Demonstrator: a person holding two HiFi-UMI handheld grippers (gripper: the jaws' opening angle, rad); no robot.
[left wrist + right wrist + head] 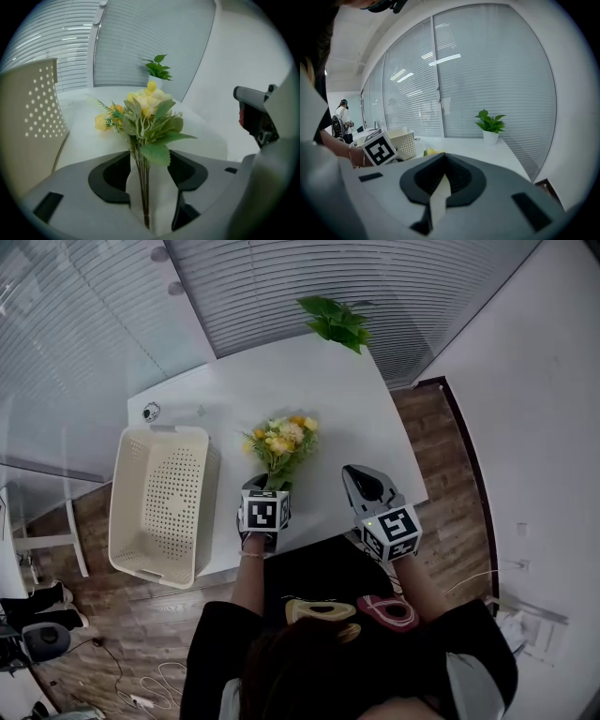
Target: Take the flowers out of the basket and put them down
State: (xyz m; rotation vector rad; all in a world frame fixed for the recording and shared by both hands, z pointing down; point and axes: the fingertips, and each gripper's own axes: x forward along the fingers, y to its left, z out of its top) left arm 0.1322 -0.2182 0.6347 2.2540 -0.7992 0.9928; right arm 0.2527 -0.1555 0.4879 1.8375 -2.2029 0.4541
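the flowers (281, 442) lie on the desk (337, 395) mid-frame in the head view, right of the basket (120, 493). they look light and floppy with crushable heads, so i'd hold only the bundled stems. my left claw (267, 486) stands open around those stems; the right claw (443, 180) is closed and empty.

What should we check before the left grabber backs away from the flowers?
1. Flowers out of the basket: ok, they are on the table.
2. Basket empty: ok, nothing shows inside.
3. Left gripper released: ok, jaws apart, stems loose between them.
4. Stems resting fully on the table: cannot tell.
5. Right gripper out of the way: ok, off to the right, holding nothing.
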